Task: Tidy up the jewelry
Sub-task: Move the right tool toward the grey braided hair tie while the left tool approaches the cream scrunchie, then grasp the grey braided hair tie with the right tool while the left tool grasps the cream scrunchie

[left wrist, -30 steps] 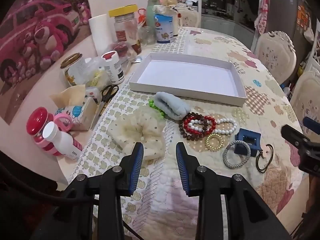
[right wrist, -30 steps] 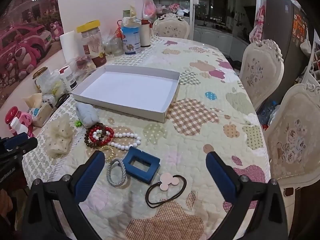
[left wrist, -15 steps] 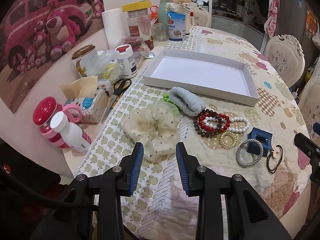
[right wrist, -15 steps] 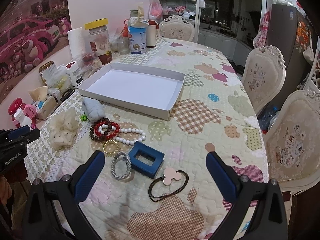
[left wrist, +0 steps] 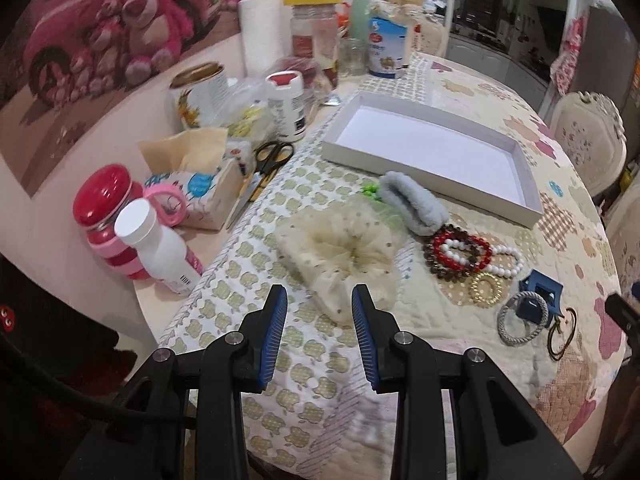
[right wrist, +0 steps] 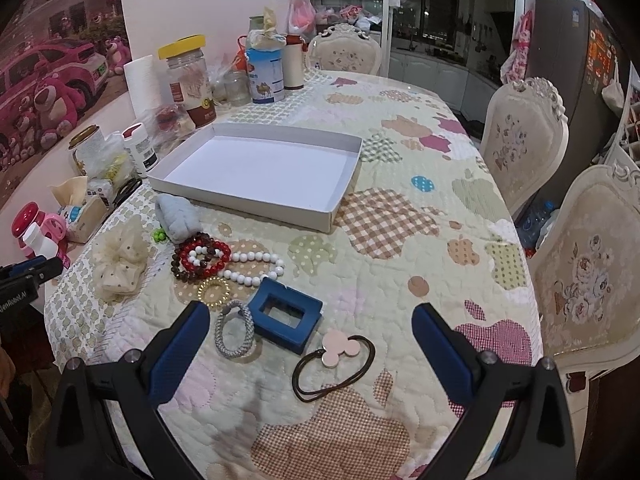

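Note:
A shallow white tray (left wrist: 532, 210) (right wrist: 340, 204) lies on the quilted table, with nothing in it. In front of it are a cream scrunchie (left wrist: 340, 252) (right wrist: 118, 258), a fluffy grey-blue scrunchie (left wrist: 412, 204) (right wrist: 176, 216), red, brown and white bead bracelets (left wrist: 460, 252) (right wrist: 204, 258), a gold coil tie (left wrist: 486, 288), a silver hair tie (right wrist: 234, 330), a blue rectangular clip (right wrist: 286, 314) and a black hair tie with a pink charm (right wrist: 334, 354). My left gripper (left wrist: 320, 300) is open just before the cream scrunchie, holding nothing. My right gripper (right wrist: 310, 324) stands wide open above the blue clip and ties.
Jars, bottles, a paper roll, a tissue box (left wrist: 200, 184) and scissors (left wrist: 264, 164) crowd the table's left edge by the wall. Cream chairs (right wrist: 520, 136) stand on the right side. Bare quilt lies to the right of the jewelry.
My left gripper has moved closer to the cream scrunchie and rolled slightly, so the scrunchie now lies just ahead of its fingers. The right gripper's view has barely shifted.

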A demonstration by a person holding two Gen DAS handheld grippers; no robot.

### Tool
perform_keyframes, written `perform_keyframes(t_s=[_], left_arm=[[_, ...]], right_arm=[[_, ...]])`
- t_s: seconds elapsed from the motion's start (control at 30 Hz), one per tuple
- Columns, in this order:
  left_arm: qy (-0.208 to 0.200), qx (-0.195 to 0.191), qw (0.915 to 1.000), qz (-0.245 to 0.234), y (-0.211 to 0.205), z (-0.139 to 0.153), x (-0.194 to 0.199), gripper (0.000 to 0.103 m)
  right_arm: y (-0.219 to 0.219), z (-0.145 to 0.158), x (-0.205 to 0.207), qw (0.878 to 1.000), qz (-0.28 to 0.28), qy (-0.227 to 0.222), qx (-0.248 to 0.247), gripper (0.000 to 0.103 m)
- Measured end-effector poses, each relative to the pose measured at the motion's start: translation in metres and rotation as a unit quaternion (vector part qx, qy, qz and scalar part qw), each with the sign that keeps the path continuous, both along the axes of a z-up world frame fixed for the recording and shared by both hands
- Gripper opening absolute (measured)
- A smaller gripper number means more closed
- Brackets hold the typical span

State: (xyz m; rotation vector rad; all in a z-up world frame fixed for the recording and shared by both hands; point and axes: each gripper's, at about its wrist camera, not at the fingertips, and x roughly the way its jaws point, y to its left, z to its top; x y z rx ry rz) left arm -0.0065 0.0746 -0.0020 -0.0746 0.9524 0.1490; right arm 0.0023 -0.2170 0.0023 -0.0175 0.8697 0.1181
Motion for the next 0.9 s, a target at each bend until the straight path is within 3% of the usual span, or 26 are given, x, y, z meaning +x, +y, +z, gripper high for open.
perform_keyframes(t_s=[0.17, 0.47, 0.7, 0.8, 0.9], left_arm=[[0.012, -0.019, 0.9996, 0.014, 0.013, -0.005, 0.005, 0.032], [0.027, -0.041, 0.9988, -0.006, 0.011, -0.014, 0.021, 0.032], [0.042, -0.056, 0.9975, 0.001, 0.019, -0.024, 0.038, 0.032], [0.048, -0.061, 0.9970, -0.006, 0.018, -0.030, 0.047, 0.032], [0.059, -0.066, 0.9961, -0.008, 0.019, -0.037, 0.054, 0.032]], right_arm=[[-0.006, -0.010, 0.002, 1.000, 0.007, 0.011, 0.009, 0.102], [-0.007, -0.036, 0.012, 0.998, 0.025, 0.046, 0.026, 0.100], [0.004, -0.046, 0.019, 0.994, 0.058, 0.074, 0.047, 0.084], [0.017, -0.054, 0.025, 0.992, 0.075, 0.083, 0.053, 0.066], [0.024, -0.066, 0.031, 0.991, 0.075, 0.097, 0.051, 0.059]])
